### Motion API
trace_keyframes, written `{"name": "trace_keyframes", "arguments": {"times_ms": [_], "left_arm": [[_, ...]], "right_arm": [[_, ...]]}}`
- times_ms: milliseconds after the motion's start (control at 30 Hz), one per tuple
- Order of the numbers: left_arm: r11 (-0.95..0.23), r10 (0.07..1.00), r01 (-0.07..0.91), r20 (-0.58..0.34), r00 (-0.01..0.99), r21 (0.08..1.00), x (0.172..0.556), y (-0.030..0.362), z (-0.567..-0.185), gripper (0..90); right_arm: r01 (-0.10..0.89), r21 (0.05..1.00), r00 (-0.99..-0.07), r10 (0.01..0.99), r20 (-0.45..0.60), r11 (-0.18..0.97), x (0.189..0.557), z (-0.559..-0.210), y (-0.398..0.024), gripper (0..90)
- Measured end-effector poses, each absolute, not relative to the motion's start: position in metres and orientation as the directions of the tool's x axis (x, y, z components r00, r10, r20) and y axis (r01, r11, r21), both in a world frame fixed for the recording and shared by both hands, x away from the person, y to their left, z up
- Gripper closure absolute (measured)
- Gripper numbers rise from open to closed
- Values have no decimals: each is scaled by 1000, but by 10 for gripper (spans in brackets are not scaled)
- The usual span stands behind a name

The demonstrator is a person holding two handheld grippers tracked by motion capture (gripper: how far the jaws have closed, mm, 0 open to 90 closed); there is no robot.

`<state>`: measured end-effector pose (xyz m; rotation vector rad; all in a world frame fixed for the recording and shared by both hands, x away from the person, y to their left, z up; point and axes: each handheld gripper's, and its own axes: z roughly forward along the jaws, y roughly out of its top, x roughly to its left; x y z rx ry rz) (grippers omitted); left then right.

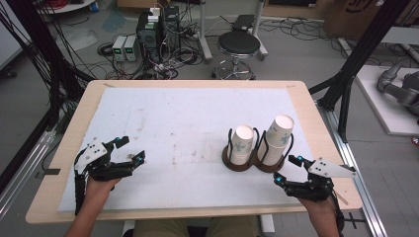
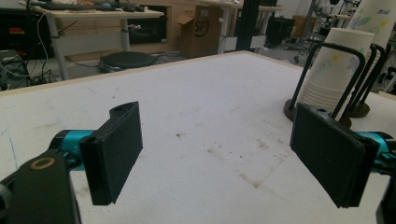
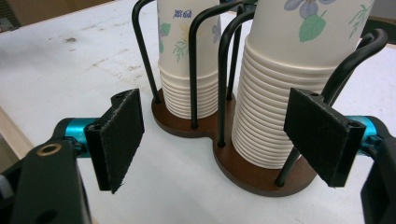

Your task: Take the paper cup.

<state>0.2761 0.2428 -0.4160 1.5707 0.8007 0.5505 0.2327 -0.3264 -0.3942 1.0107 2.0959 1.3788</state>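
A brown two-slot cup holder (image 1: pixel 252 162) with black wire loops stands right of the table's middle. Each slot carries a stack of floral paper cups: the left stack (image 1: pixel 242 143) is shorter, the right stack (image 1: pixel 278 139) taller. My right gripper (image 1: pixel 288 170) hovers open just in front and to the right of the holder, its jaws empty; in its own view my right gripper (image 3: pixel 224 135) faces the taller stack (image 3: pixel 285 88) and the holder base (image 3: pixel 243 163). Held low at the table's left, my left gripper (image 1: pixel 131 150) is open and empty; from my left gripper (image 2: pixel 219 154) the cups (image 2: pixel 334 70) appear far right.
A white foam mat (image 1: pixel 188 123) covers most of the wooden table (image 1: pixel 316 118). Behind the table stand a black stool (image 1: pixel 239 44), computer boxes (image 1: pixel 155 29) and tangled cables. Black frame posts (image 1: pixel 356 54) rise at both sides.
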Motion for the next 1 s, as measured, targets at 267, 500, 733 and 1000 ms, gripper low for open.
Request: {"name": "trace_keyframes", "arguments": {"times_ms": [267, 500, 733, 1000], "left_arm": [[-25, 737, 199, -116, 666, 980, 281, 240, -417, 170], [-29, 697, 204, -126, 706, 979, 289, 230, -410, 169], [-59, 634, 201, -120, 764, 978, 301, 206, -396, 170], [-94, 539, 179, -101, 836, 979, 321, 165, -369, 169]], "right_arm": [[346, 911, -639, 767, 53, 226, 234, -395, -326, 206], [350, 905, -642, 766, 45, 240, 232, -396, -324, 206], [346, 907, -640, 768, 42, 239, 231, -393, -323, 206], [350, 905, -646, 762, 47, 241, 232, -394, -323, 206]]}}
